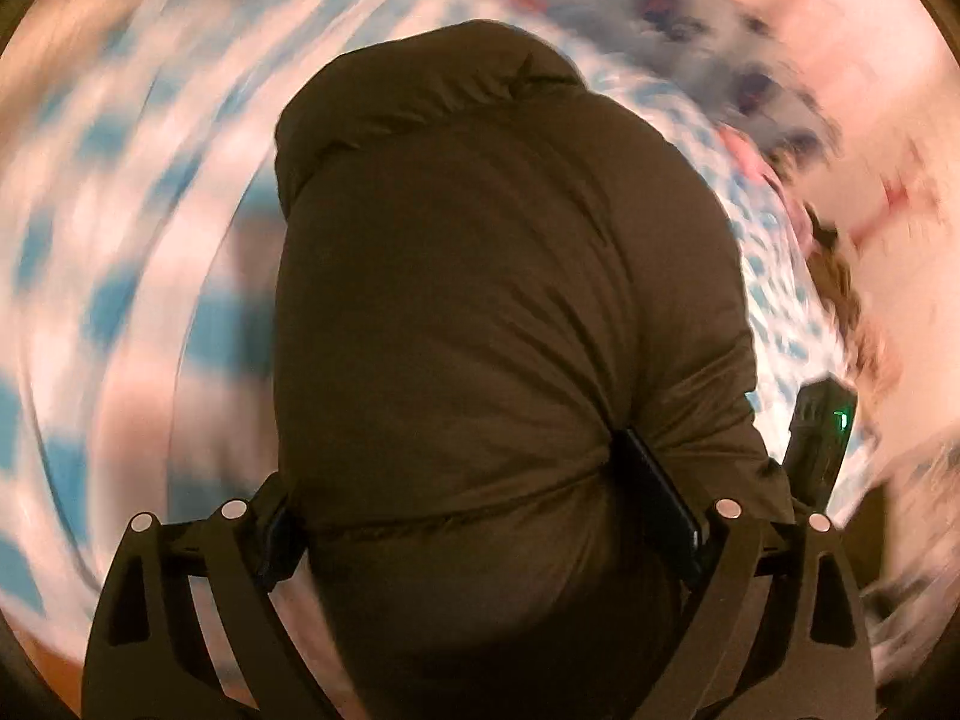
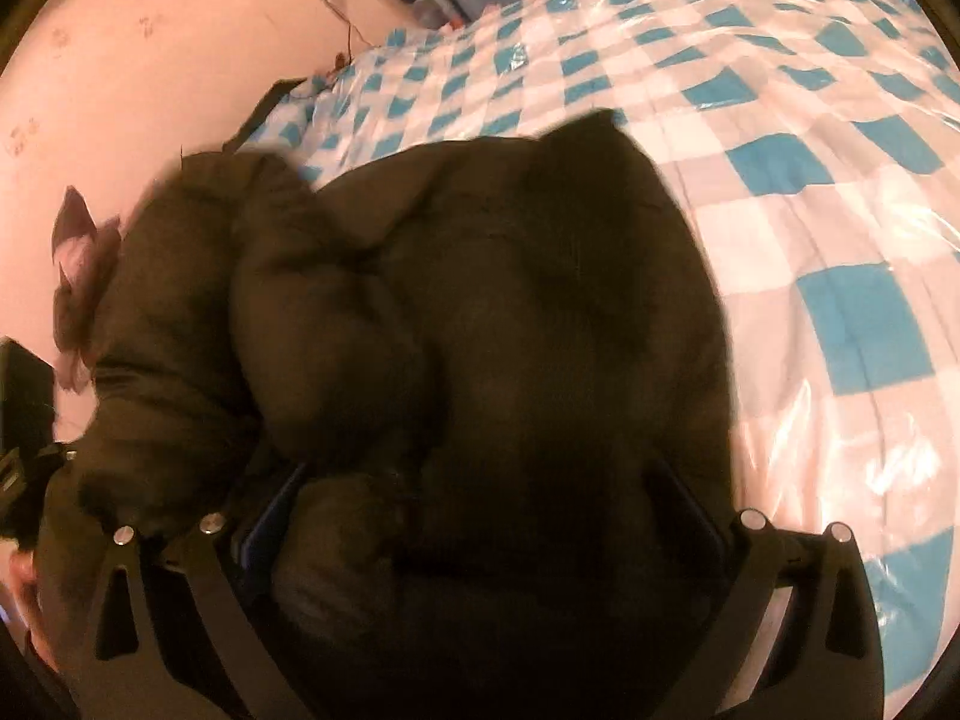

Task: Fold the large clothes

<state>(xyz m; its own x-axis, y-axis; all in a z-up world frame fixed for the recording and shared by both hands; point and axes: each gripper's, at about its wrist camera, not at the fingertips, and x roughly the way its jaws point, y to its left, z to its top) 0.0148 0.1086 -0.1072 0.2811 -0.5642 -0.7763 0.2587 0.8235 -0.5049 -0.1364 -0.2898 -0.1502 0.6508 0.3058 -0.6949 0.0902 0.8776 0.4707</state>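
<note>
Dark puffy jacket bulges between both pairs of jaws: the left gripper and right gripper each clamp a thick fold. It hangs over the blue-and-white checked bed, plastic-covered; a pink wall borders the bed's far-left edge.

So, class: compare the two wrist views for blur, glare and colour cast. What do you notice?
Left wrist view: the blue-and-white checked bedcover smears into swirling streaks, while the puffy dark brown jacket stays fairly sharp. Right wrist view: the checks are crisp, glare glints off the cover's shiny surface, and the jacket's edges blur. Both carry a warm pinkish cast.
</note>
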